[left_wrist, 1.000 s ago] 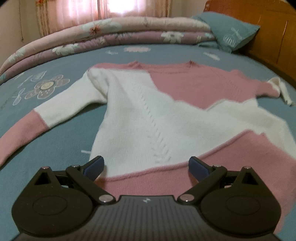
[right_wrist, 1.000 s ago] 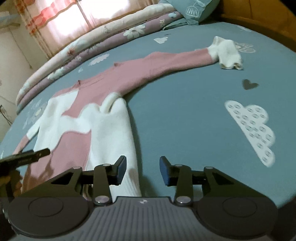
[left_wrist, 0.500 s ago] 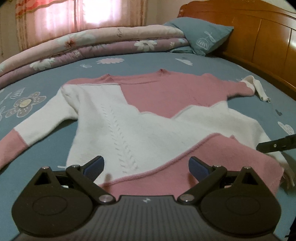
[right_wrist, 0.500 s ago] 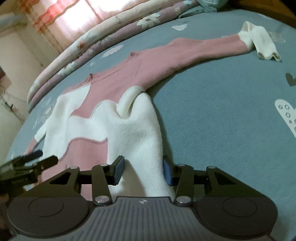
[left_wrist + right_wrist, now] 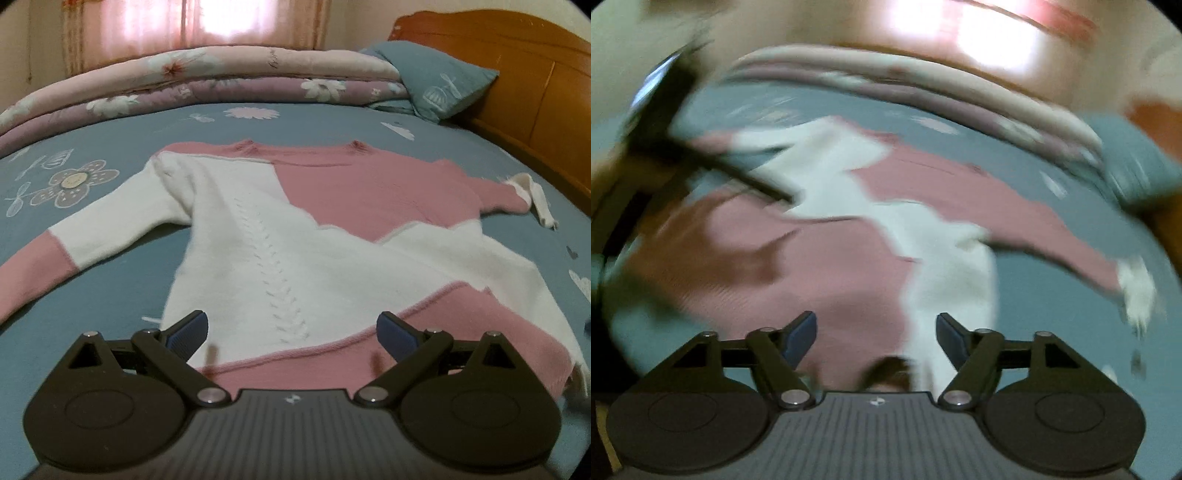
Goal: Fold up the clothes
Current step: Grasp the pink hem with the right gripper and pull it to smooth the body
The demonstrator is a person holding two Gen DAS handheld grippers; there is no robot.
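— What's different from a second ago?

— The right gripper (image 5: 875,332) has swung round. It was low at the sweater's (image 5: 295,236) right hem edge with its jaws narrow either side of the white side panel; now its view is smeared with motion, it looks over the pink hem from higher up, and its jaws stand wider apart with nothing between them.

— And the left one?

— The left gripper (image 5: 291,330) has shifted only a little. It hovers over the hem, jaws spread wide, holding nothing.

— Where does the sweater lie?

— Flat and face up on the blue bedsheet (image 5: 332,125), left sleeve (image 5: 74,240) out to one side, right sleeve (image 5: 491,192) stretched toward the wooden headboard (image 5: 517,74). No fold shows in it.

— So what does that mean for the folding?

— I judge the right hand let the hem edge go, perhaps after straightening it. With both tools free, the garment looks spread ready for folding.
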